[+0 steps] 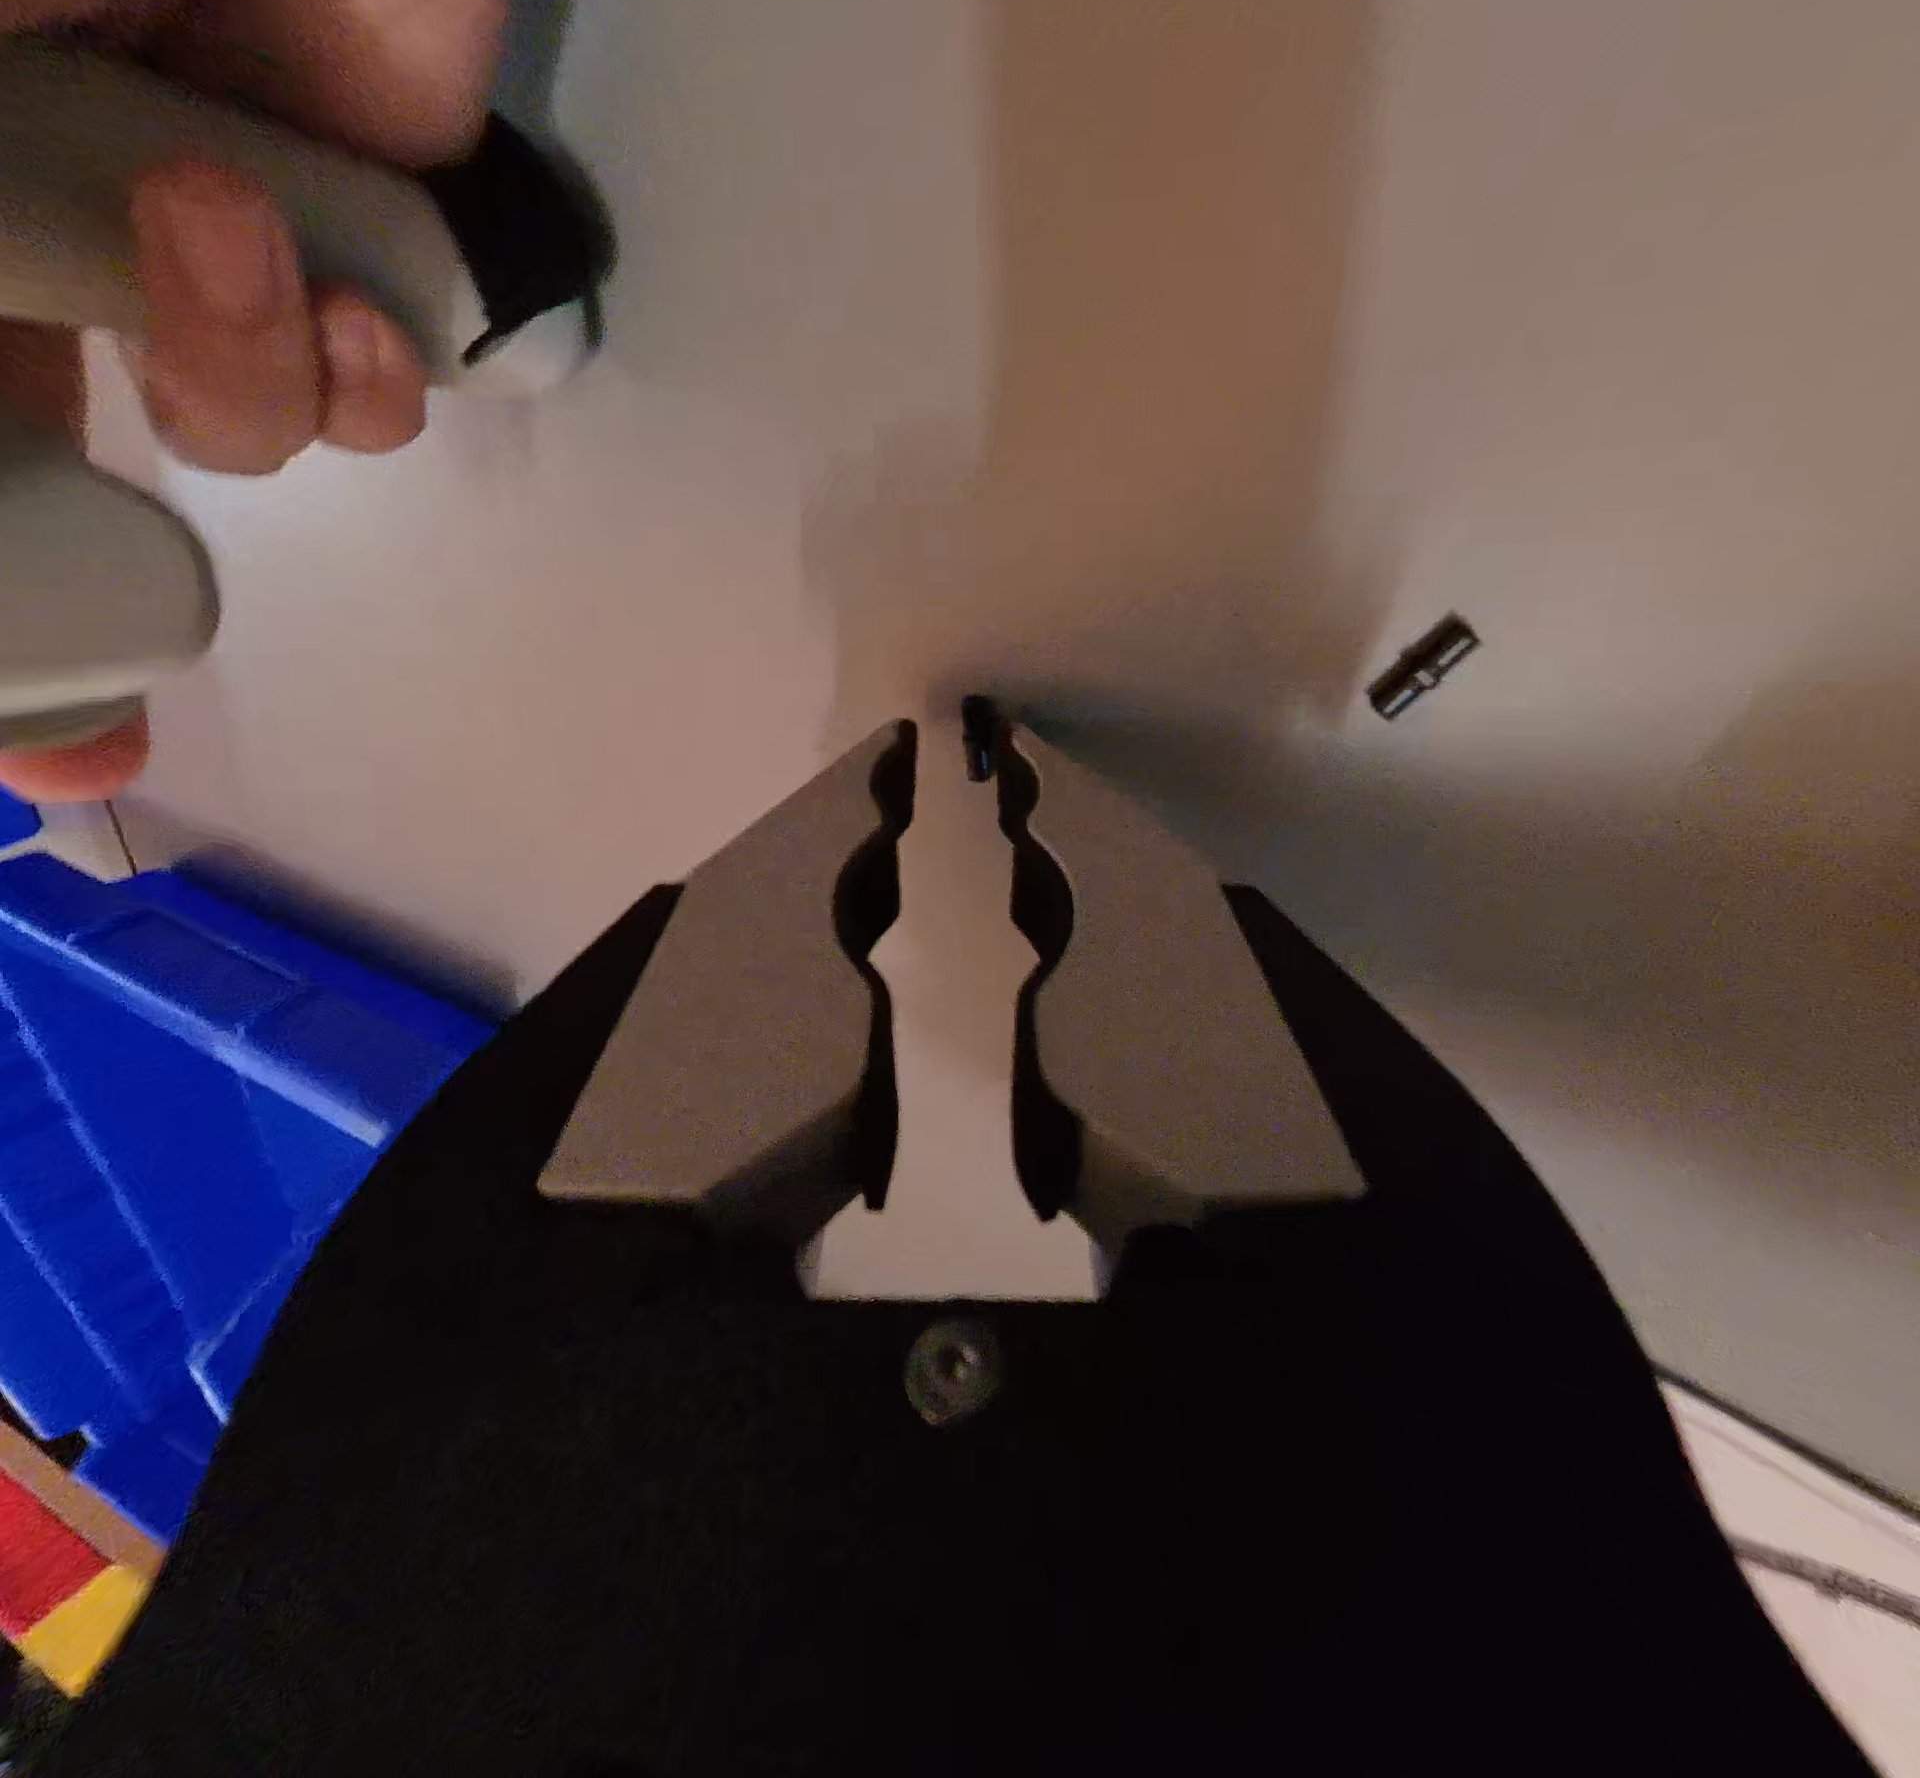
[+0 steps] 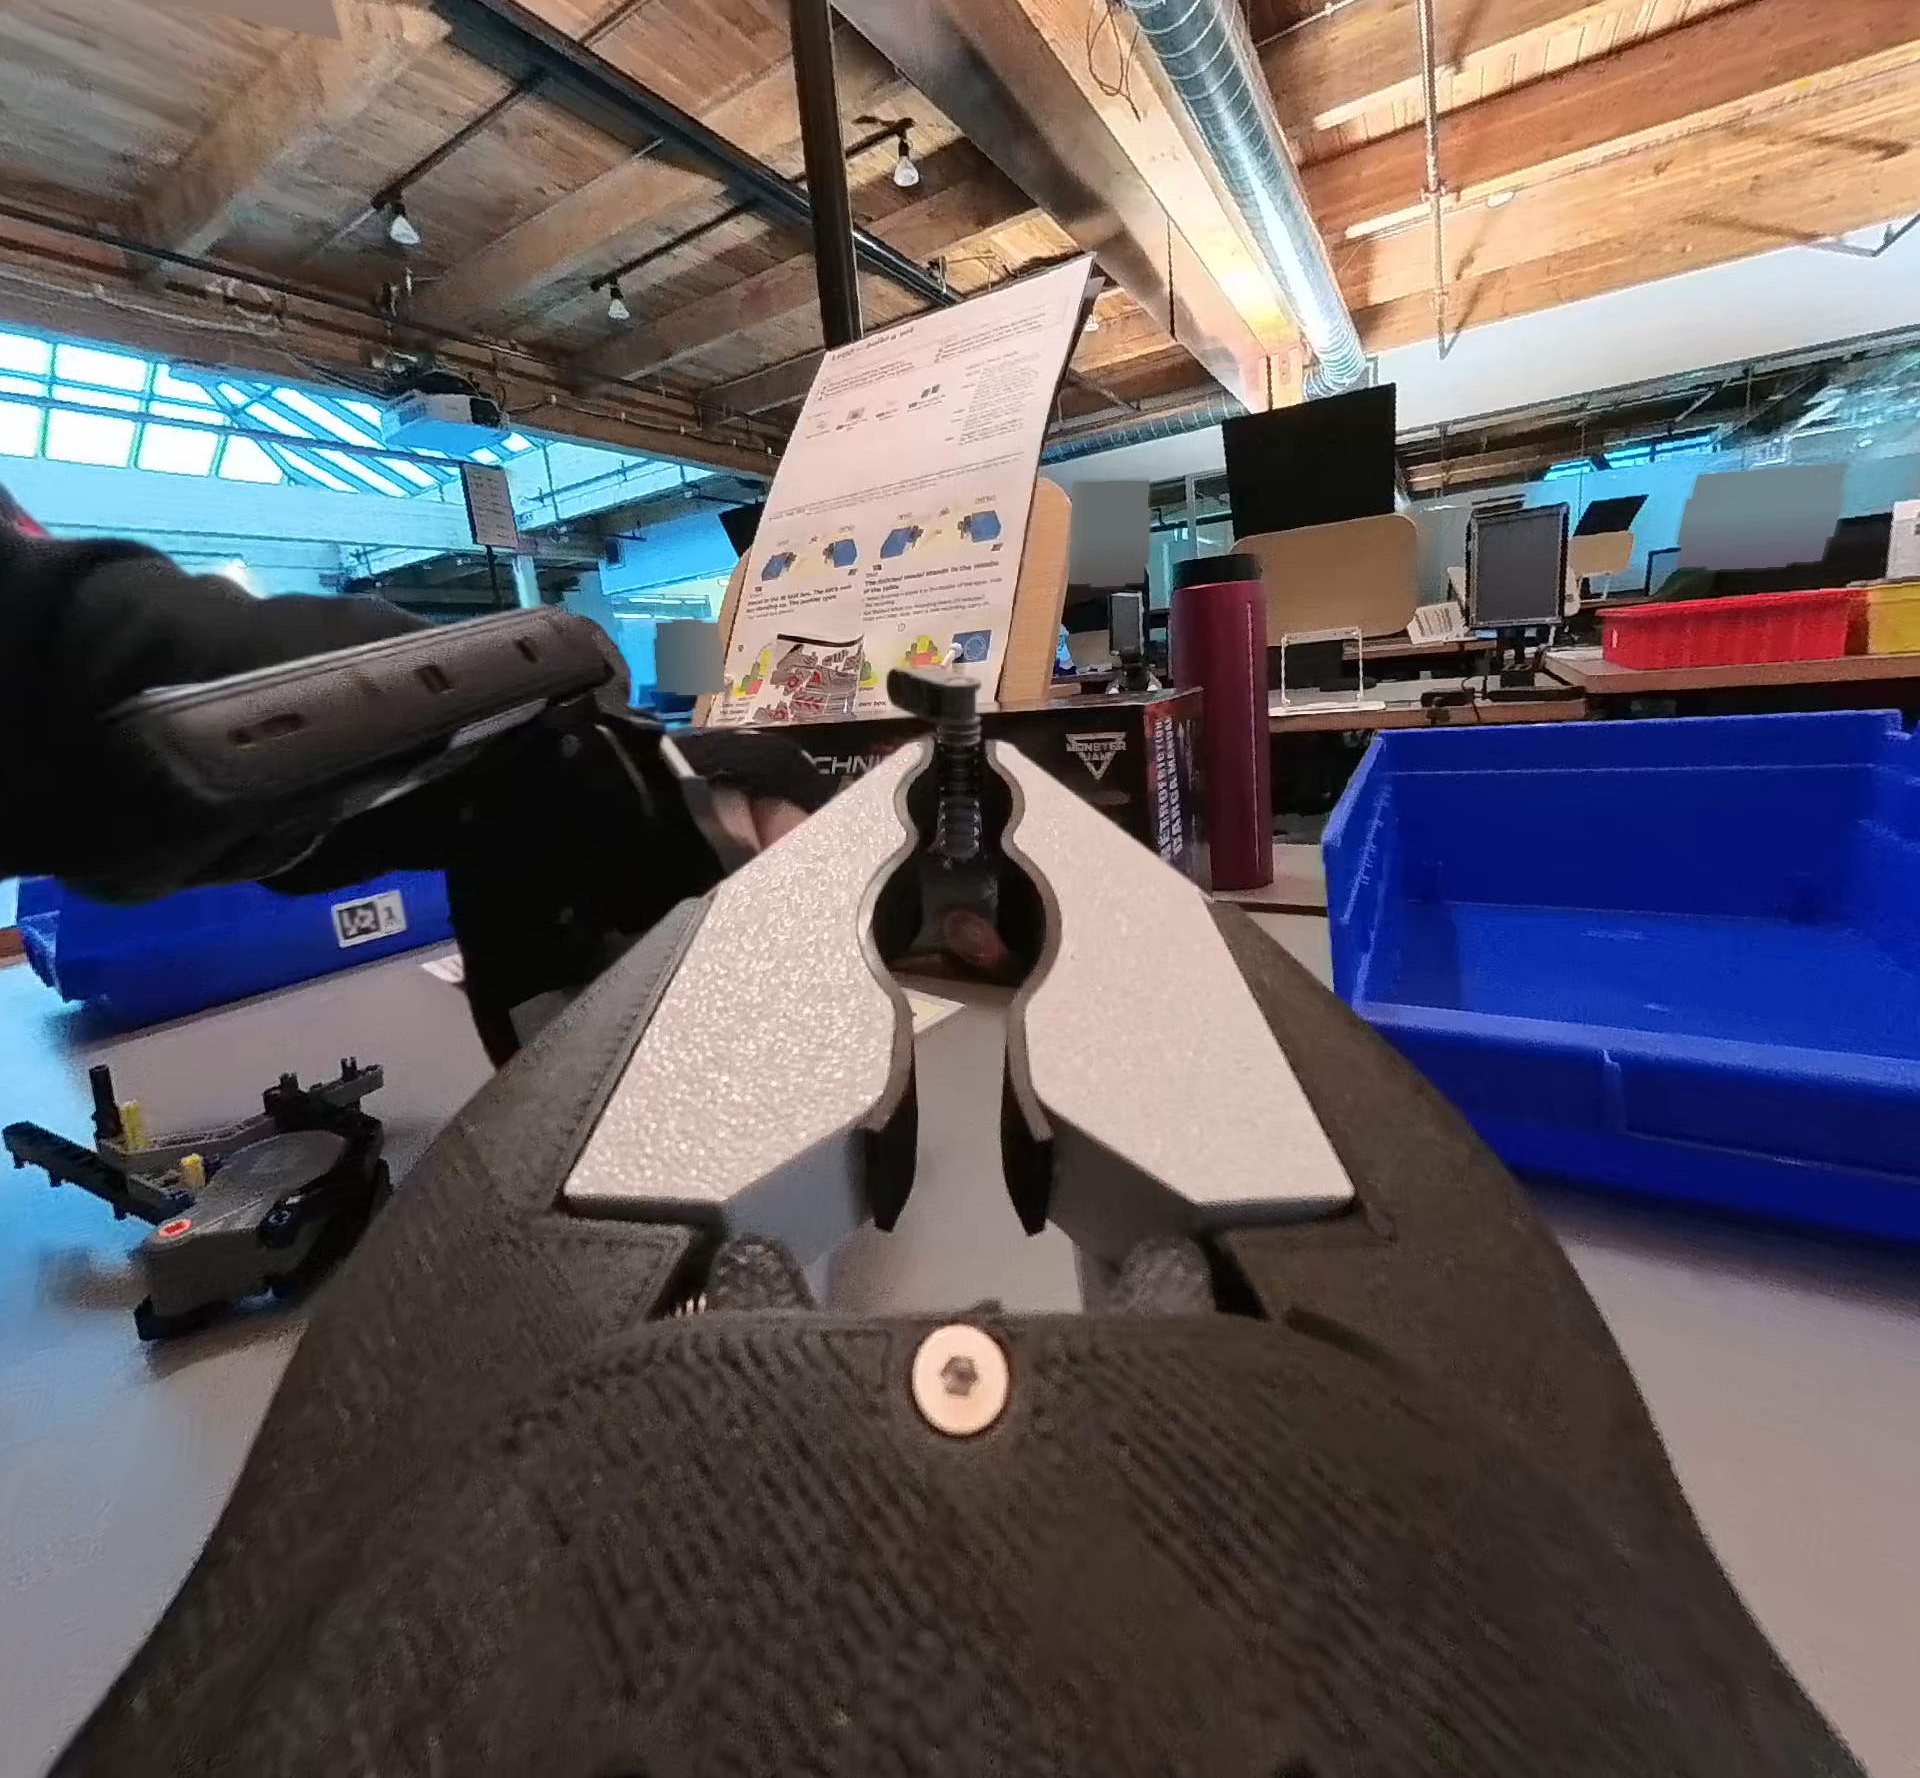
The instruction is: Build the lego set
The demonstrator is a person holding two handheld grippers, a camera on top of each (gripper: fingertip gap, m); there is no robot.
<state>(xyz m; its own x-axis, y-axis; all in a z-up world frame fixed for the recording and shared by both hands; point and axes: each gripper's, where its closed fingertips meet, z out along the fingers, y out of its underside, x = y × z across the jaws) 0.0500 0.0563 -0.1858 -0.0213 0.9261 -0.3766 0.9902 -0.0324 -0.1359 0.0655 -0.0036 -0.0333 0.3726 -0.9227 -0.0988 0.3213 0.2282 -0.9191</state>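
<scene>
In the left wrist view my left gripper (image 1: 961, 739) points down at the white table (image 1: 623, 637). Its jaws stand a narrow gap apart around a small black pin (image 1: 977, 743), which lies close to the right fingertip. A second black pin (image 1: 1423, 666) lies on the table to the right. My right gripper (image 2: 958, 762) is shut on a black spring shock-absorber piece (image 2: 956, 793), held upright above the table. A partly built grey and black model (image 2: 208, 1178) sits on the table at the left.
A blue bin (image 2: 1621, 949) stands at the right, and another blue bin (image 2: 208, 939) at the left behind a black-sleeved arm (image 2: 312, 720). An instruction sheet (image 2: 914, 523), a dark box (image 2: 1143, 772) and a maroon bottle (image 2: 1221, 720) stand behind. A hand on a grey handle (image 1: 260, 274) is at upper left. Across from one pair of fingers to the other is roughly 15 cm.
</scene>
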